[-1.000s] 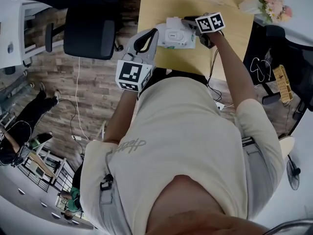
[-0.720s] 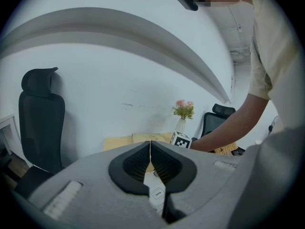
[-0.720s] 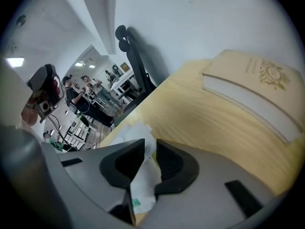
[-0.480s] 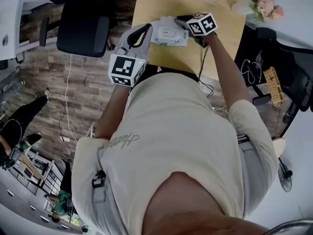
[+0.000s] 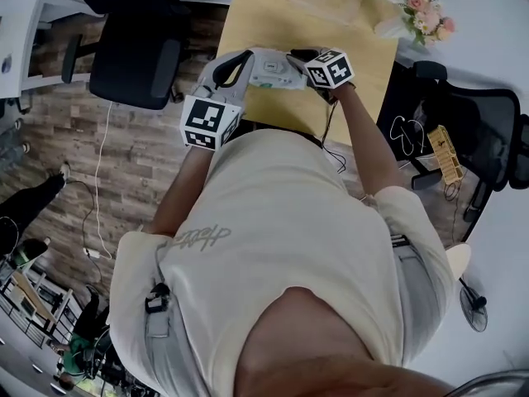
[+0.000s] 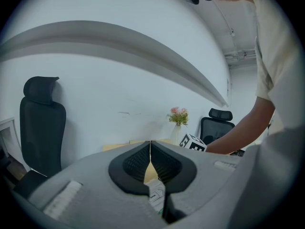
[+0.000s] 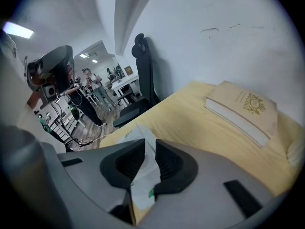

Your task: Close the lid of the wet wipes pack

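One wet wipes pack (image 5: 277,69) lies on the near part of the yellow table (image 5: 273,7), between two grippers. The left gripper (image 6: 150,149) has its jaw tips pressed together, empty, just above the pack's left end. The right gripper (image 7: 148,149) leaves only a narrow slit, pinching the pack's right edge. One book (image 7: 243,109) lies farther back.

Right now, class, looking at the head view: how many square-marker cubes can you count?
2. One marker cube sits on the left gripper, left of the wet wipes pack; the other is on the right gripper, at the pack's right. None seems hidden.
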The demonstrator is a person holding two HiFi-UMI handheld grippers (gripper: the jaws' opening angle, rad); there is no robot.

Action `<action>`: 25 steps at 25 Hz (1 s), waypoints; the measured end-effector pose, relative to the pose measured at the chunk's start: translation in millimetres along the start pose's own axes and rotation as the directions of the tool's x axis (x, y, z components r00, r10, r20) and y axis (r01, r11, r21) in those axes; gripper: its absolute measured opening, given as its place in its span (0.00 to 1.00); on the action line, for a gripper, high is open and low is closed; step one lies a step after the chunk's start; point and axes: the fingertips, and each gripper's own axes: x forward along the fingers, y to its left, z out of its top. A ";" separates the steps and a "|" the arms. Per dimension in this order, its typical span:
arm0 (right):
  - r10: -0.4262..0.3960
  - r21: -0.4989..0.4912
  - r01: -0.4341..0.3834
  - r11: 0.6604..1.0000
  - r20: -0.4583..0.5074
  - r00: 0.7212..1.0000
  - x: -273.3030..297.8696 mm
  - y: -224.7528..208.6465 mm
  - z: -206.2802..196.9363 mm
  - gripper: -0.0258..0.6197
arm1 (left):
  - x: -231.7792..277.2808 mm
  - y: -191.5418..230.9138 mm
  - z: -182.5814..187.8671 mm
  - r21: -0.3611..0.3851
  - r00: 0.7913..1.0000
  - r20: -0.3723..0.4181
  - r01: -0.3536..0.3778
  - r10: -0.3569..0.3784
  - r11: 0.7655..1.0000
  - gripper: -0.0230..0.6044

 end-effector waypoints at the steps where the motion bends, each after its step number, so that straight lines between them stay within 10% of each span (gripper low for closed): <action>1: -0.002 -0.005 0.002 1.000 -0.003 1.000 -1.1 3.5 -1.5 0.15 | -2.1 1.0 -0.4 0.000 1.000 0.002 -0.002 0.002 1.000 0.06; 25: -0.028 -0.019 0.024 1.000 -0.207 0.978 21.0 29.9 -59.1 0.15 | -44.9 25.8 -28.1 -0.083 0.995 -0.004 -0.096 0.096 0.992 0.06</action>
